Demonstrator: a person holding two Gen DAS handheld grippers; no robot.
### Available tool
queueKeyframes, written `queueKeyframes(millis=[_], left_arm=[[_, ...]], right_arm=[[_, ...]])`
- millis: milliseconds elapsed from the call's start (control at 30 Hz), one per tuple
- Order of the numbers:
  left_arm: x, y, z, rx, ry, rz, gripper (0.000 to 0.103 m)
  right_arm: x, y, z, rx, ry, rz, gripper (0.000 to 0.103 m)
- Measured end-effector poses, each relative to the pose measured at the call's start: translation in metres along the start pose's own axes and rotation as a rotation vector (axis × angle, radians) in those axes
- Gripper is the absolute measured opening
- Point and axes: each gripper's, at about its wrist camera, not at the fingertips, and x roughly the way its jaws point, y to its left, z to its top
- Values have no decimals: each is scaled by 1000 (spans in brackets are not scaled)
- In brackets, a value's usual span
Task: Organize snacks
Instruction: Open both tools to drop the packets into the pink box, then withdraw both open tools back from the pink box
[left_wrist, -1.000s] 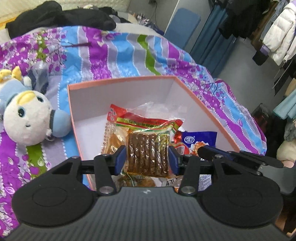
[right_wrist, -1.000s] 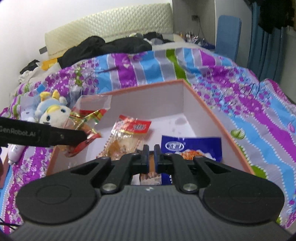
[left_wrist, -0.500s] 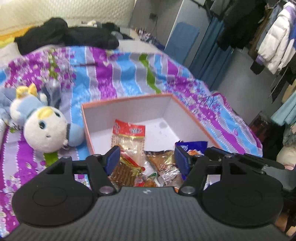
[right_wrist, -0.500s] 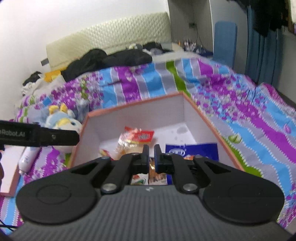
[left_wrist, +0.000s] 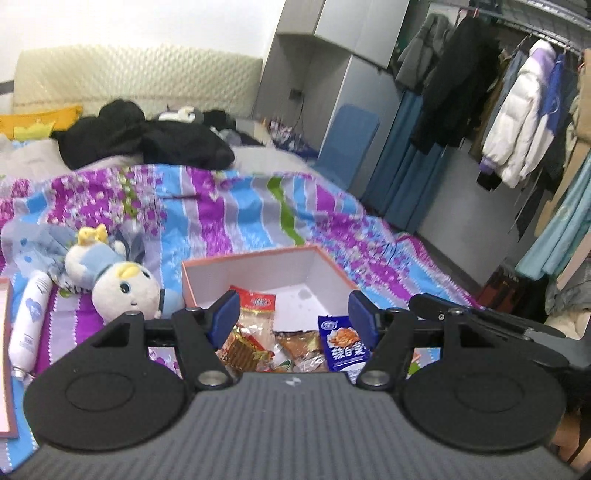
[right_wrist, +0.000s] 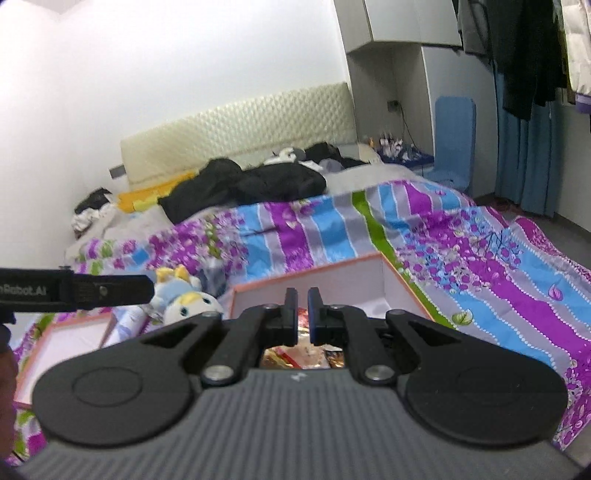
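Hanging above the pink-rimmed box (left_wrist: 255, 260), the left gripper (left_wrist: 290, 314) is being held wide apart with nothing between its pads. Only in the left view are the snacks being shown clearly inside the box: a red-topped packet (left_wrist: 256, 306) and a blue packet (left_wrist: 341, 341). A plush toy (left_wrist: 123, 286) is lying left of the box. In the right view, the right gripper (right_wrist: 303, 317) is being kept nearly closed, gripping nothing, and is blocking most of the box's contents.

Nearly closed right tool (right_wrist: 303, 315) above box (right_wrist: 406, 291)
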Motion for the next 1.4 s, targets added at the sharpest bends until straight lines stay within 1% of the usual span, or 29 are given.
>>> queueKeyframes(millis=[133, 267, 400, 500, 600, 667, 800, 933, 1000, 1200, 1333, 1367, 1400], left_arm=[[-33, -5, -5, 0, -37, 2, 70], [-52, -10, -18, -15, -56, -11, 70], [-67, -9, -36, -31, -59, -4, 70], [-76, -12, -52, 7, -67, 42, 70], [-83, -10, -70, 6, -60, 55, 70], [-86, -6, -83, -7, -55, 69, 70], [-88, 1, -110, -36, -30, 78, 70], [-87, 6, -133, -55, -12, 91, 70], [-86, 11, -143, -69, -2, 104, 70], [-84, 20, -155, -81, 13, 130, 70], [-82, 20, -154, -71, 16, 137, 70], [-82, 19, -154, -68, 13, 138, 70], [-82, 19, -153, -63, 10, 139, 70]], right_arm=[[-29, 10, 0, -11, -35, 5, 8], [-50, 13, -11, 6, -27, 11, 9], [-71, 15, -25, 2, -24, 14, 9], [-87, 14, -36, -7, -20, -5, 9], [-99, 8, -53, 18, -2, 16, 9], [-105, 6, -65, 17, 10, 0, 9], [-109, -1, -90, 62, 50, 5, 9], [-108, 2, -106, 41, 64, -20, 9], [-108, 2, -110, 41, 58, -26, 9], [-103, 3, -109, 22, 46, -35, 9], [-97, 5, -110, 4, 42, -40, 11], [-97, 5, -110, 4, 49, -41, 12], [-95, 4, -110, 6, 63, -42, 24]])
